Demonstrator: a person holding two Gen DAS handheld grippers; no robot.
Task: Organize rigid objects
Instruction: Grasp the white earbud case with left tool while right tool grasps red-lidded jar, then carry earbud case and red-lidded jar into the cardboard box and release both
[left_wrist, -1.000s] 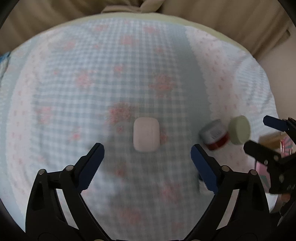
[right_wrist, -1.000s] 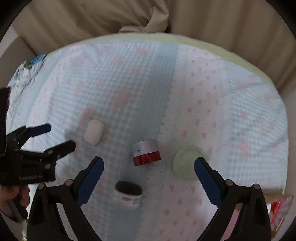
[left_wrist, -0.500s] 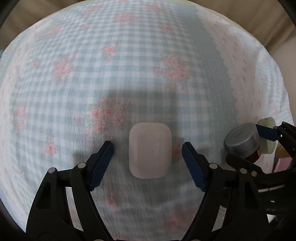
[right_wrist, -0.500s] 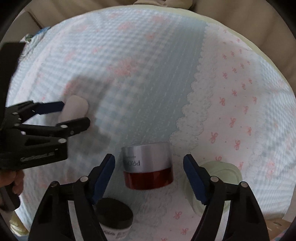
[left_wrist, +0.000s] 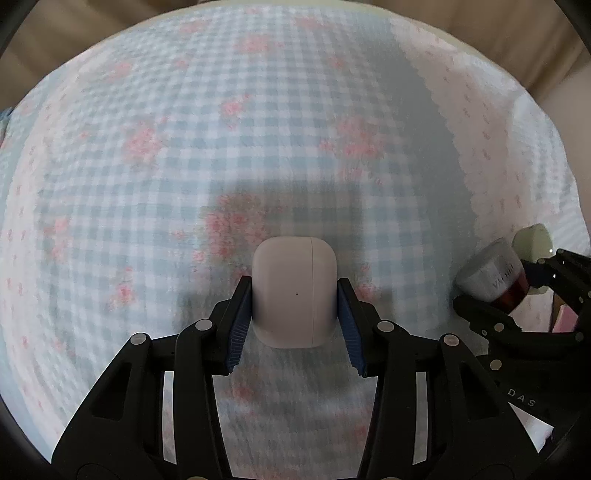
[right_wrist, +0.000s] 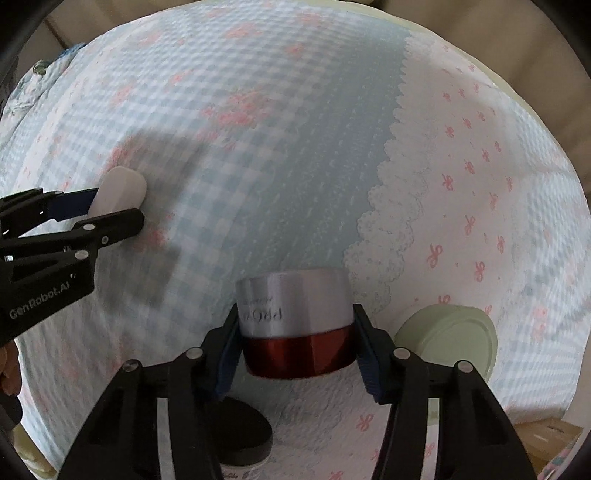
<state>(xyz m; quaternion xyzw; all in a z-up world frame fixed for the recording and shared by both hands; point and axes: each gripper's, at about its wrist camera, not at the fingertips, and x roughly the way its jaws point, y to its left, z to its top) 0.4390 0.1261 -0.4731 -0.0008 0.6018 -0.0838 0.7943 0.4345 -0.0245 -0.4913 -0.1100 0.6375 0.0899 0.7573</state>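
1. The left gripper is clamped on the white earbud case; both blue pads press against its two sides, and the case sits low over the blue checked bedsheet
2. The right gripper pinches the red jar with silver lid; the pads touch the jar at left and right
3. The jar lies with the silver lid away from the camera, with printed letters upside down on it
4. Just to the right of the jar rests a pale green round lid, on the white part of the cloth with pink bows
5. Under the right gripper is a black-topped jar, partly hidden by the fingers
6. In the right wrist view the left gripper shows at the left edge, holding the case
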